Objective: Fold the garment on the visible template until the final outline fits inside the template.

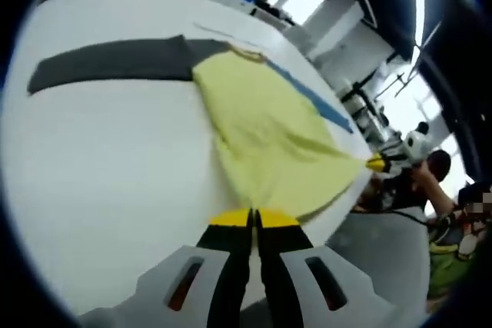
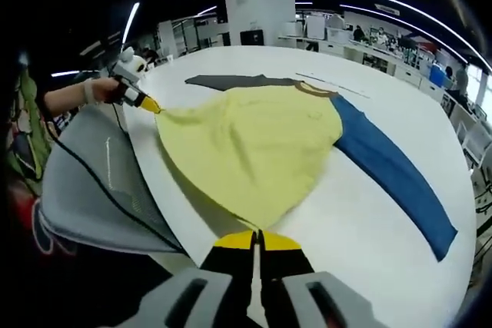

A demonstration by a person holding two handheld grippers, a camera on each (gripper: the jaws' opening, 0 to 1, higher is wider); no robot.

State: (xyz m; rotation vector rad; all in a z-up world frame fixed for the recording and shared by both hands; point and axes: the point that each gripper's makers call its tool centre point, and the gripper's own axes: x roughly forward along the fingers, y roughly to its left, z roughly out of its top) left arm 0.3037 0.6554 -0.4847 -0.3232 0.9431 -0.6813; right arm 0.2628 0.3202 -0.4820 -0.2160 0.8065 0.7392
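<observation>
The garment (image 2: 254, 147), a yellow shirt with one grey sleeve (image 1: 108, 63) and one blue sleeve (image 2: 392, 170), lies on the white tabletop (image 2: 361, 228), its hem lifted at two corners. The left claw (image 1: 254, 219) has its jaws pressed together on the yellow hem just ahead of it; the right claw (image 2: 256, 237) is likewise clamped on the opposite hem corner. From each claw the fabric stretches taut toward the other. No template outline can be made out beneath the cloth. The blue sleeve's far part is hidden behind the yellow body in the left gripper view.
</observation>
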